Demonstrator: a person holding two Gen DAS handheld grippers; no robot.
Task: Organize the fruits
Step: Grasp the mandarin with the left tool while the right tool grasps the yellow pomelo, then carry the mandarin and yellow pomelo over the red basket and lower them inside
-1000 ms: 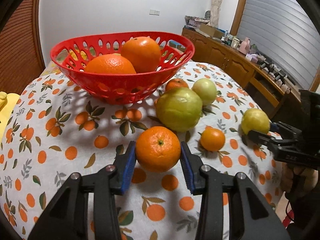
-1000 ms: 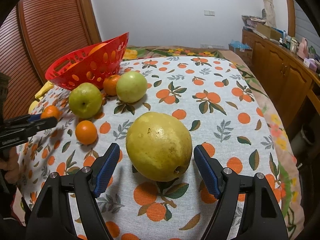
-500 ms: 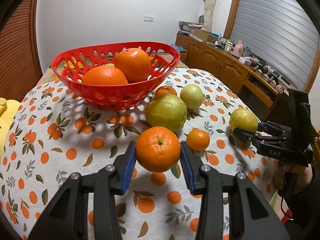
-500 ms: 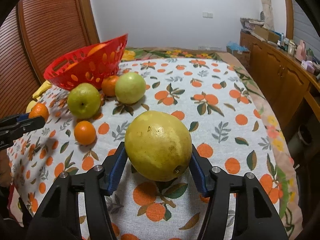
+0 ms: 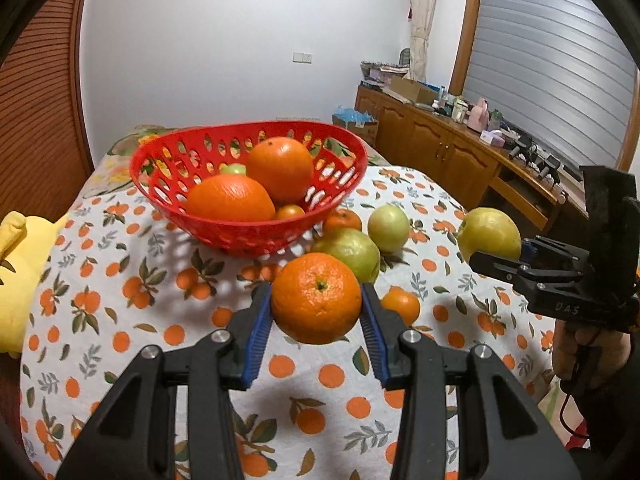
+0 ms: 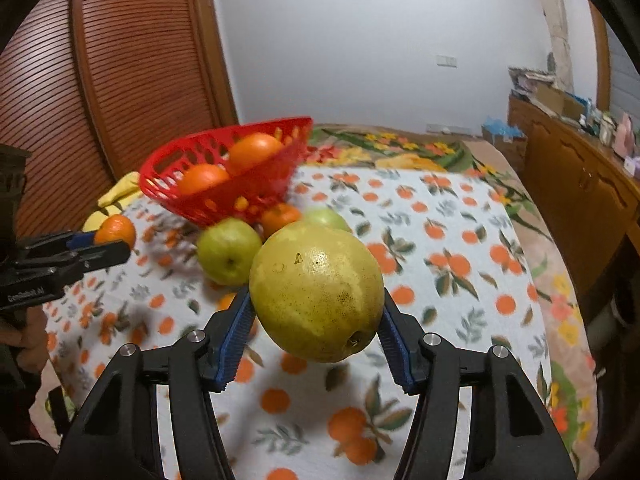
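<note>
My left gripper (image 5: 316, 312) is shut on an orange (image 5: 316, 298) and holds it above the cloth, in front of the red basket (image 5: 240, 236). The basket holds two large oranges (image 5: 280, 168) and smaller fruit. My right gripper (image 6: 316, 320) is shut on a large yellow pear (image 6: 316, 290), lifted off the table; it also shows in the left wrist view (image 5: 490, 234). On the cloth by the basket lie two green apples (image 5: 352, 252), (image 5: 388, 222) and two small tangerines (image 5: 400, 306), (image 5: 342, 220).
The table wears a white cloth with an orange print (image 5: 120, 320). A yellow object (image 5: 16, 280) lies at the left edge. A wooden sideboard (image 5: 460, 160) with clutter stands to the right. A slatted wooden door (image 6: 120, 80) is behind the basket.
Both grippers have risen. The right gripper closed on the pear and lifted it off the cloth. The left gripper carried its orange higher, towards the basket.
</note>
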